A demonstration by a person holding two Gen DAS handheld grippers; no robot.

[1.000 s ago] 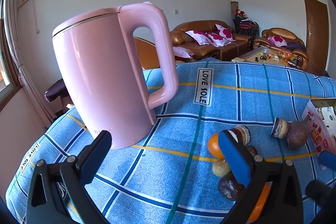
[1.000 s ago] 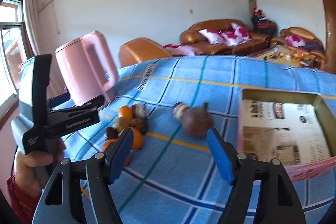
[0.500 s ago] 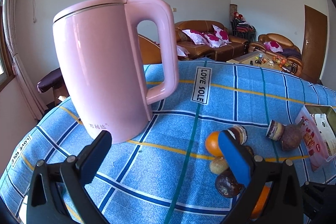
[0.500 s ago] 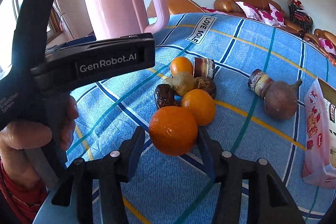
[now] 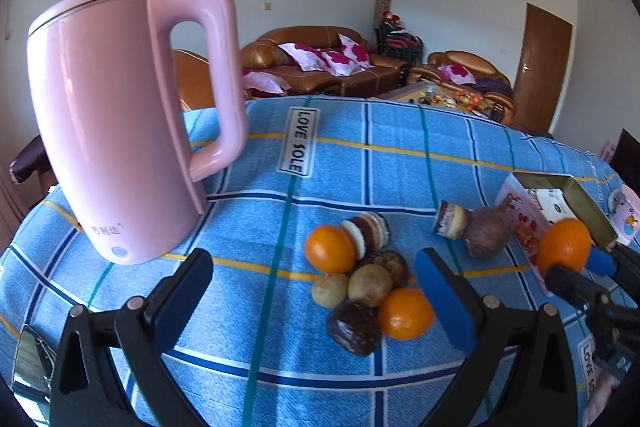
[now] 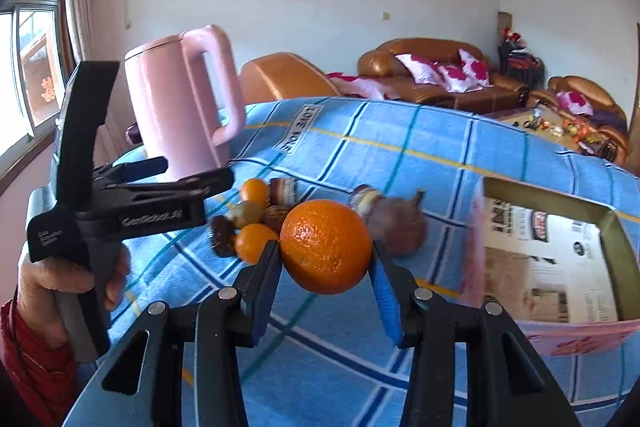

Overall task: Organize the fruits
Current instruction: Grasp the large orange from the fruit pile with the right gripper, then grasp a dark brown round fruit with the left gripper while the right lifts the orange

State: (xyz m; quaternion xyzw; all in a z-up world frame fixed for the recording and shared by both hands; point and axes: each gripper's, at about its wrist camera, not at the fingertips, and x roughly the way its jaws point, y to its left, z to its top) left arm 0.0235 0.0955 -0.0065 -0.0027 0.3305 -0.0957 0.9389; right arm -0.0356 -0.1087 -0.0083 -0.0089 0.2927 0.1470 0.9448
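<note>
Right wrist view: right gripper (image 6: 326, 259) fingers pinch the orange (image 6: 326, 246) between them, above the cloth.

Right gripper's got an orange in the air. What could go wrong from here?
1. The orange is round and pinched only at its sides by the right gripper, so it may slip out on the way.
2. The open box has a raised near wall the orange could clip.
3. The open left gripper hovers by the fruit pile and could nudge it.

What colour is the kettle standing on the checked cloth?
Pale pink all over, handle included; the kettle shows best in the left wrist view.
</note>
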